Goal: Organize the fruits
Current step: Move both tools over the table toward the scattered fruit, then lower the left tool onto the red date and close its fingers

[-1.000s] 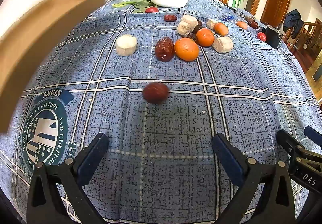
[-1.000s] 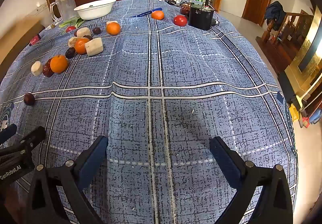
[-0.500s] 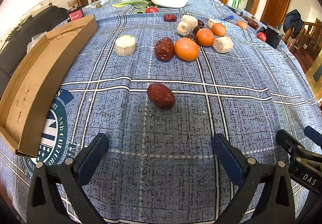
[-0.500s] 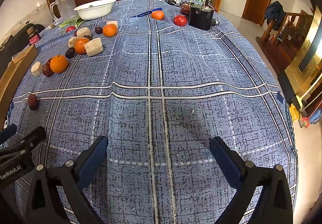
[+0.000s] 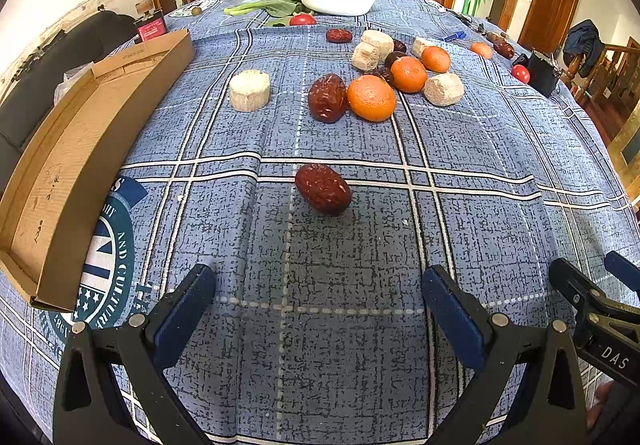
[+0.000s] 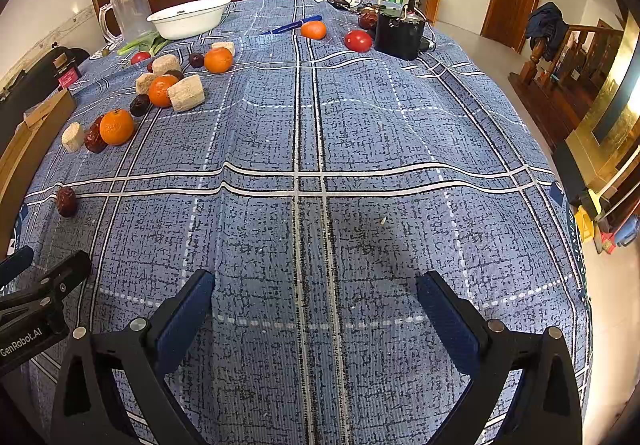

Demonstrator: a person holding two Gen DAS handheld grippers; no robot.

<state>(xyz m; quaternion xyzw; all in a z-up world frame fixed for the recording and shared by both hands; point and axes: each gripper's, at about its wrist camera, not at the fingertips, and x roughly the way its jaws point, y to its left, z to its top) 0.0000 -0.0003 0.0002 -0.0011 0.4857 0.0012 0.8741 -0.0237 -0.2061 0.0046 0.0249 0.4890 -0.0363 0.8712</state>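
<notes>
A wrinkled red date (image 5: 323,193) lies alone on its side on the blue checked surface (image 5: 460,149). Farther back, a second date (image 5: 327,97) touches an orange (image 5: 371,97). Behind them lie more oranges (image 5: 408,73) among pale cut chunks (image 5: 249,90). A cardboard tray (image 5: 76,149) lies at the left edge.

Bright daylight from the windows past the table's far edge, blown out white there. Soft gripper shadows on the tablecloth (image 5: 360,265) near the front edge. Both views sharp, no motion blur. Strong fisheye bending, dark vignette in corners.
</notes>
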